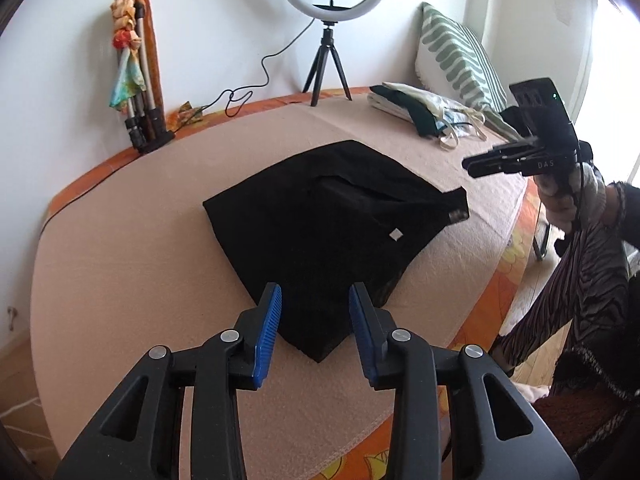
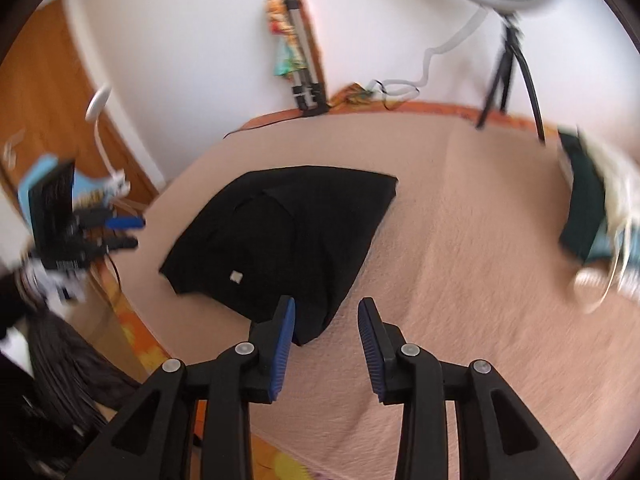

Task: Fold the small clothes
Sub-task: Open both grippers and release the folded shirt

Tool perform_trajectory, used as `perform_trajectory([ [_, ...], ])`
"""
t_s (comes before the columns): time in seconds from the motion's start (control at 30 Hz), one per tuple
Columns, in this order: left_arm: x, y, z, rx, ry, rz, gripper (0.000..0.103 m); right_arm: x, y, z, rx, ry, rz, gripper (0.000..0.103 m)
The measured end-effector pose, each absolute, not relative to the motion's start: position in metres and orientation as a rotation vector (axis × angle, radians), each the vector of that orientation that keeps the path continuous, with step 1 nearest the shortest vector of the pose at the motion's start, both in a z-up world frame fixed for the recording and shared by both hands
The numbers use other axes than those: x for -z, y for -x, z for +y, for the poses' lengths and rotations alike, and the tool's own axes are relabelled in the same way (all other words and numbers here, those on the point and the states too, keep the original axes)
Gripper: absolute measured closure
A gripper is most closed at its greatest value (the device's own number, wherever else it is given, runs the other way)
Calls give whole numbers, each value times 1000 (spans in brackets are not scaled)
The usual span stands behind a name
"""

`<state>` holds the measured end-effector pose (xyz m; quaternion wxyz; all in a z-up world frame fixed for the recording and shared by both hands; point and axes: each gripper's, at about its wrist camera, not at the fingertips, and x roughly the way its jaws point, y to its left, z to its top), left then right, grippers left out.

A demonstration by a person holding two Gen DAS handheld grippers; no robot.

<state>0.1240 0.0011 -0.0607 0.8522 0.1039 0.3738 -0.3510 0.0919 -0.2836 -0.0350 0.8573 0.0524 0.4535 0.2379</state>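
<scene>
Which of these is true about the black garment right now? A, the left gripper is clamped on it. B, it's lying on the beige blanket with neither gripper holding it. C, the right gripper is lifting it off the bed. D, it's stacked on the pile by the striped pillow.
B: the black garment lies flat on the beige blanket, while the left gripper and the right gripper are both open and empty.
</scene>
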Motion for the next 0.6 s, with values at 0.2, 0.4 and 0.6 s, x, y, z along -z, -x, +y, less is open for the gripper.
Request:
perform_trajectory([
  [0.2, 77, -137, -24, 752, -236, 849, 69, 68, -109, -282, -524, -350, 1117, 65],
  [0.4, 101, -149, -26, 728, -275, 923, 69, 78, -109, -272, -552, -446, 1153, 86],
  [0.6, 116, -155, -14, 695, -302, 966, 68, 72, -105, -268, -570, -464, 1163, 100],
])
